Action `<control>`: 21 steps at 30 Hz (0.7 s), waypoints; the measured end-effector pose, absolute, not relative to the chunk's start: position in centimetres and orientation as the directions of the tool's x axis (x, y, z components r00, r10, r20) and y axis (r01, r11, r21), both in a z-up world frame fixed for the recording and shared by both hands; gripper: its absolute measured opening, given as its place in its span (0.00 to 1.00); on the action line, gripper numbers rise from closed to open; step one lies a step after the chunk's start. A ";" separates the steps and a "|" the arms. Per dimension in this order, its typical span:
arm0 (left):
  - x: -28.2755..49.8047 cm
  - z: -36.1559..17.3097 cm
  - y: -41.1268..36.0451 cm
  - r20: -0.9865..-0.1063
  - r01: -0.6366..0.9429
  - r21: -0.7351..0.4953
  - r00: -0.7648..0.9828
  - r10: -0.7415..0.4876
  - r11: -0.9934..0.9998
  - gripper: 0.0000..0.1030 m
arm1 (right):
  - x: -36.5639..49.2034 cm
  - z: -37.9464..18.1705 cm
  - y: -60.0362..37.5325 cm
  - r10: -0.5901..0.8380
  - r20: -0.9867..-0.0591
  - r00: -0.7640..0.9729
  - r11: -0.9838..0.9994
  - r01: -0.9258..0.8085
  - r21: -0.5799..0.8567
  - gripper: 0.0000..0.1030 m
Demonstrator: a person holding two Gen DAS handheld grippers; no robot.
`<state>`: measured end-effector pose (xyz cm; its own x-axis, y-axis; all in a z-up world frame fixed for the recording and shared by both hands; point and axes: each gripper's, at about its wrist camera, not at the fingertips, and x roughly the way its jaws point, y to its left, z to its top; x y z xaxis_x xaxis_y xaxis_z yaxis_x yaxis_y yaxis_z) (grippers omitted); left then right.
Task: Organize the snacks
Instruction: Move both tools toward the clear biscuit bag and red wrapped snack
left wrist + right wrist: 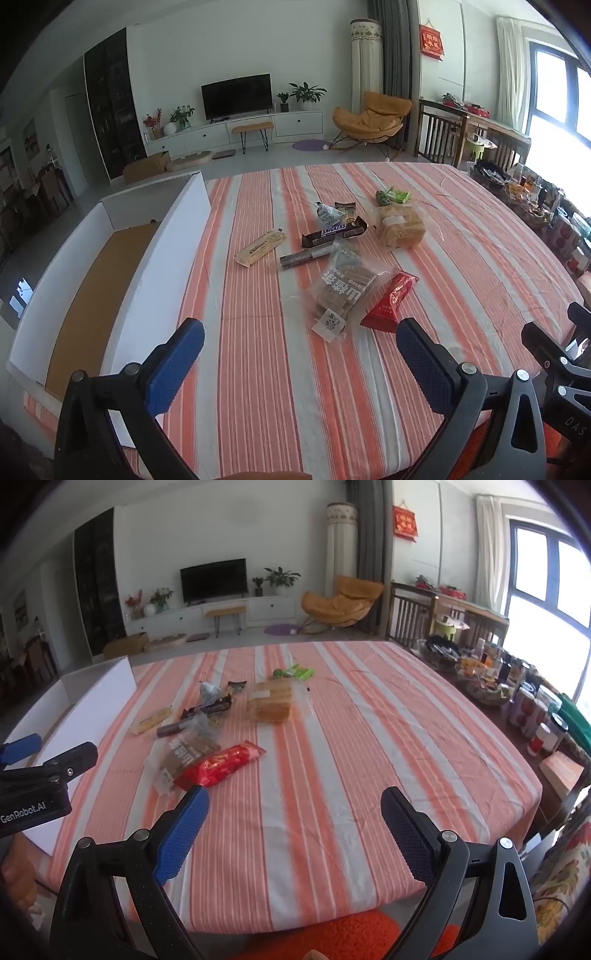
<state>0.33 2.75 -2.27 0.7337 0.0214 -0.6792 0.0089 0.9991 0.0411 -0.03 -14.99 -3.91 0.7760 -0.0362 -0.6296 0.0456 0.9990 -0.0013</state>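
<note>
Several snacks lie in a loose pile on the striped tablecloth (258, 369): a Snickers bar (334, 232), a tan wafer pack (261, 247), a clear bag of brown biscuits (341, 291), a red packet (388, 300), a bread bag (400, 226) and a green packet (393, 196). A white box (162, 266) with a brown floor stands open at the left. My left gripper (301, 338) is open and empty, just short of the pile. My right gripper (295, 812) is open and empty, right of the red packet (221, 764).
A side table with jars, baskets and bottles (524, 698) runs along the right edge of the table. The table's front edge (295, 919) is close below both grippers. The left gripper's body (37, 790) shows at the left of the right wrist view.
</note>
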 end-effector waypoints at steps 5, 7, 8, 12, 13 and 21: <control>0.7 -4.3 3.9 -0.709 -0.017 0.061 0.703 0.055 0.998 1.00 | 0.4 -4.8 -14.6 -0.013 -0.644 0.765 1.000 0.026 0.011 0.93; 1.0 -5.2 4.2 -0.718 -0.027 0.073 0.693 0.071 0.997 1.00 | 0.7 -5.6 -14.4 0.004 -0.662 0.750 1.000 0.016 0.024 0.93; 1.1 -5.7 4.4 -0.723 -0.032 0.075 0.687 0.076 0.997 1.00 | 0.9 -6.0 -14.3 0.013 -0.671 0.741 0.999 0.011 0.031 0.93; 2.0 -8.1 5.4 -0.761 -0.030 0.076 0.644 0.078 0.997 1.00 | 1.6 -7.8 -13.7 0.039 -0.708 0.705 0.999 -0.005 0.050 0.93; 2.2 -8.7 5.5 -0.769 -0.024 0.082 0.634 0.078 0.996 1.00 | 1.8 -8.2 -13.6 0.046 -0.716 0.696 0.998 -0.007 0.058 0.93; 4.6 -14.3 5.2 -0.837 0.026 0.103 0.542 0.073 0.994 1.00 | 5.5 -8.8 -12.7 0.113 -0.746 0.657 0.992 -0.029 0.125 0.93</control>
